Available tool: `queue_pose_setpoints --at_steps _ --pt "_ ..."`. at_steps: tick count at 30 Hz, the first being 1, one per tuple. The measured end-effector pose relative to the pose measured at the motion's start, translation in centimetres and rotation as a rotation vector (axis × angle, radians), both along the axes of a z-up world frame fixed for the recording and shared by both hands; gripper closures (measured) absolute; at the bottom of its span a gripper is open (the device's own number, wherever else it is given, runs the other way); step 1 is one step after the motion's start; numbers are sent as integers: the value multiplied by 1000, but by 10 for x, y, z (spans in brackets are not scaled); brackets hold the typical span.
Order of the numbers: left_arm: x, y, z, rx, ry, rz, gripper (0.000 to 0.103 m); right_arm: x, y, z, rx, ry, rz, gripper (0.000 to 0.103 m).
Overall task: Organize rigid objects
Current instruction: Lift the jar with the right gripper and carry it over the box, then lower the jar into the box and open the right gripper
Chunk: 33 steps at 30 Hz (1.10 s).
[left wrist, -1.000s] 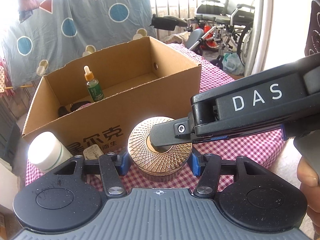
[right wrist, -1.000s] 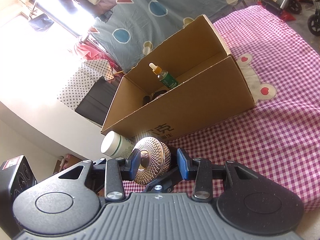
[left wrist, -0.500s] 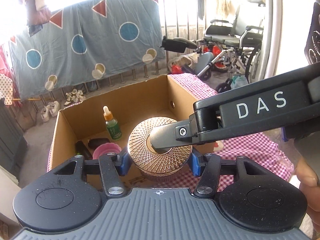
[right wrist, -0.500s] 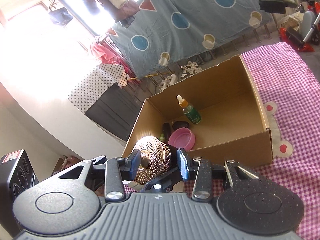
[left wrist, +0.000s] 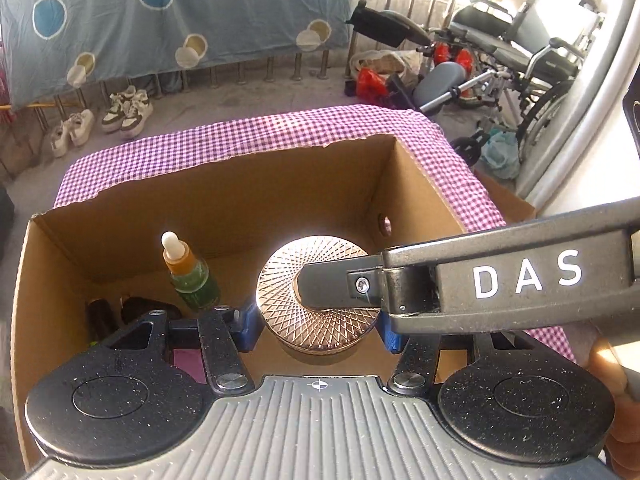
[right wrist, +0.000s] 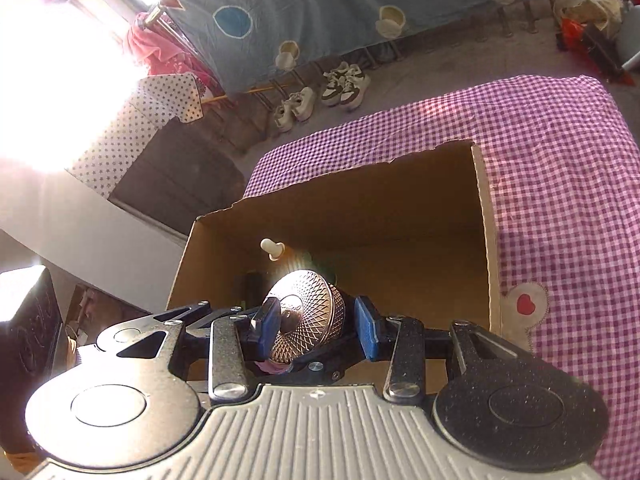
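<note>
A round copper-coloured tin (left wrist: 318, 312) with an engraved lid is held in the air over the open cardboard box (left wrist: 224, 216). My left gripper (left wrist: 318, 330) is shut on the tin's sides. My right gripper (right wrist: 316, 326) is shut on the same tin (right wrist: 312, 312), one finger across the lid and one under the base. In the box stand a green dropper bottle (left wrist: 188, 274), dark items (left wrist: 116, 316) and something pink (left wrist: 186, 360), partly hidden behind my left gripper.
The box stands on a table with a purple checked cloth (right wrist: 560, 208) that has a heart patch (right wrist: 525, 304). Beyond the table are shoes on the floor (left wrist: 124, 108), a hanging blue sheet and a wheelchair (left wrist: 520, 52).
Both grippers have carried the tin up from the table in front of the box to above the box's inside. The white bottle beside the box is out of view.
</note>
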<state>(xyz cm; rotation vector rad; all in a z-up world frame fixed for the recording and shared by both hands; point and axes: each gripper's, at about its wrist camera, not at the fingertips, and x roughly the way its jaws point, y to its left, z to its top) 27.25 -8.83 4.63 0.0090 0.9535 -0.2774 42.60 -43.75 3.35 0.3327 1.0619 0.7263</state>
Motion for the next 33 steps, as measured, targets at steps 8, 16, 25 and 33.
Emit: queue_pose_setpoints --at_steps 8,16,25,33 --pt "41 11 -24 -31 124 80 47 43 33 -18 -125 -7 70 59" --pt "54 18 -34 -90 187 130 43 55 51 -20 -189 -43 94 59" --pt "50 21 -25 -130 170 152 36 51 45 -14 -153 -96 64 60" --pt "11 14 7 -138 87 80 30 -1 2 21 20 -186 -58 60"
